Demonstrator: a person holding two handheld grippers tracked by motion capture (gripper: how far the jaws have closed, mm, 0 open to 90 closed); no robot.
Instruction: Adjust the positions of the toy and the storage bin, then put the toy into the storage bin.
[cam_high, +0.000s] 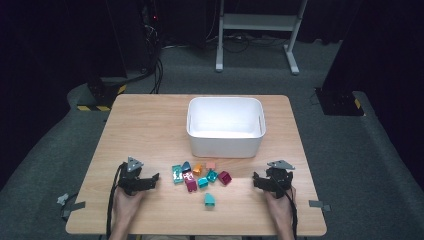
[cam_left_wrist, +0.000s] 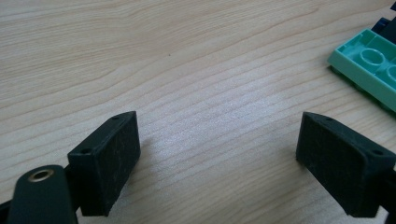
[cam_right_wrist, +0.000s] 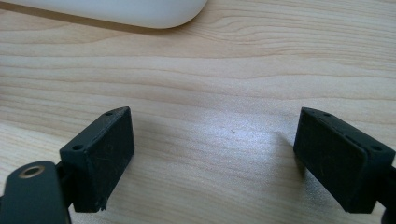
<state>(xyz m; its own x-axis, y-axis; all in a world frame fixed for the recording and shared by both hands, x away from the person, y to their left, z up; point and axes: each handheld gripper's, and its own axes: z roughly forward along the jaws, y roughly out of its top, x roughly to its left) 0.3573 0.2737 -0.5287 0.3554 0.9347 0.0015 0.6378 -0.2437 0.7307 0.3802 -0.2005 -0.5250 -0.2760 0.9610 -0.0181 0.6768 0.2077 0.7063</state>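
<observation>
Two claws rest wide open and empty on the tabletop, the left claw and right claw flanking a huddle of small coloured blocks just in front of the white bin. One teal block sits apart, nearer the person. The blocks touch, so a careless pinch could likely scatter neighbours or lift two together.

Floor: grey carpet all round.
Table: light wood top.
Back: pretty dark, a white metal stand, probably cables trailing.
Corners: yellow-black striped tape.
</observation>
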